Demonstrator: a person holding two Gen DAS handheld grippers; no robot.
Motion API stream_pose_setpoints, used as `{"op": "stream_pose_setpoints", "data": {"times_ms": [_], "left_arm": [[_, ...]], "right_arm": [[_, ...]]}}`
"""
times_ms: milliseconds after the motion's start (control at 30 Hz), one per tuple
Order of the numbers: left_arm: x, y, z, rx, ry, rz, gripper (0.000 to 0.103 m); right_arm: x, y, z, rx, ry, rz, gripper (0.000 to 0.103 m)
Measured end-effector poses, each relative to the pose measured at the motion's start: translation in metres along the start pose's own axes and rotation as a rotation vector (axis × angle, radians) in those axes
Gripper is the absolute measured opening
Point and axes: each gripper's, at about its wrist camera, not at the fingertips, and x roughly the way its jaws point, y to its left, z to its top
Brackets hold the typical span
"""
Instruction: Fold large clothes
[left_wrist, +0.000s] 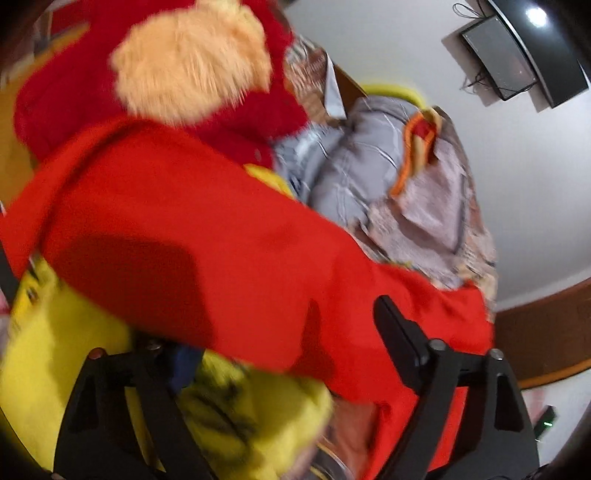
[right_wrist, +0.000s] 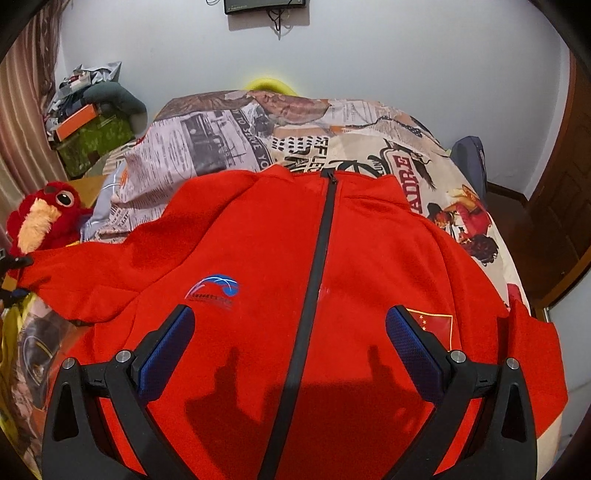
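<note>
Jacket: a red zip-up jacket (right_wrist: 280, 258) lies front-up on the bed (right_wrist: 369, 122), collar toward the far wall, hem toward the person.
Long axis: the black zip (right_wrist: 317, 266) runs straight away from the right claw, collar to hem — that line is the jacket's length.
Right claw (right_wrist: 290, 354): hovers over the chest, released, its blue pads spread wide either side of the zip, nothing between them.
Left claw (left_wrist: 258, 354): out at the jacket's sleeve (left_wrist: 207, 236), which stretches sideways toward the red stuffed toy (right_wrist: 40, 218); the sleeve cloth lies across the claw, one finger hidden beneath it, and the picture is blurred — I cannot tell whether it is gripping.
Nearer hand: the left is nearer that outstretched sleeve; the right is nearer the body and the other sleeve, which hangs off the bed's edge.
What the fold turns on: the sleeve lies crosswise to the zip, so I'd judge it has to swing inward across the chest, toward the right claw.
Risk: yellow cloth (left_wrist: 74, 350) bunched under the left claw could get caught up with the sleeve.
</note>
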Motion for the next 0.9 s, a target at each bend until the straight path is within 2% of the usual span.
{"op": "stream_pose_setpoints", "data": {"times_ms": [67, 167, 233, 267, 300, 333, 400, 467, 600, 767, 900], "left_arm": [[0.002, -0.005, 0.007, 0.056, -0.067, 0.068, 0.081], [0.011, -0.008, 0.018, 0.094, -0.105, 0.156, 0.062], [0.016, -0.01, 0.023, 0.126, -0.113, 0.232, 0.034], [0.019, -0.014, 0.024, 0.148, -0.111, 0.277, 0.025], [0.02, -0.02, 0.025, 0.179, -0.11, 0.315, 0.012], [0.019, -0.026, 0.026, 0.21, -0.117, 0.342, 0.007], [0.008, -0.041, 0.023, 0.271, -0.15, 0.337, 0.005], [-0.007, -0.06, 0.021, 0.31, -0.187, 0.3, 0.003], [-0.04, -0.119, 0.019, 0.424, -0.27, 0.24, 0.002], [-0.062, -0.205, 0.011, 0.557, -0.306, 0.169, 0.002], [-0.073, -0.273, -0.013, 0.661, -0.309, 0.081, 0.002]], "right_arm": [[0.003, -0.002, 0.0, 0.002, 0.011, -0.002, 0.103], [0.003, -0.004, 0.001, -0.001, 0.02, -0.015, 0.103], [0.0, -0.005, 0.001, -0.007, 0.019, -0.025, 0.103], [-0.002, -0.005, 0.002, -0.009, 0.018, -0.029, 0.103], [-0.006, -0.007, 0.002, -0.012, 0.015, -0.034, 0.103], [-0.009, -0.008, 0.002, -0.015, 0.011, -0.037, 0.103], [-0.016, -0.01, 0.003, -0.022, 0.004, -0.046, 0.103], [-0.023, -0.014, 0.004, -0.027, -0.004, -0.054, 0.103], [-0.034, -0.022, 0.004, -0.027, -0.013, -0.063, 0.103], [-0.046, -0.033, 0.001, -0.014, -0.016, -0.039, 0.103], [-0.057, -0.042, -0.002, -0.009, -0.029, -0.038, 0.103]]}}
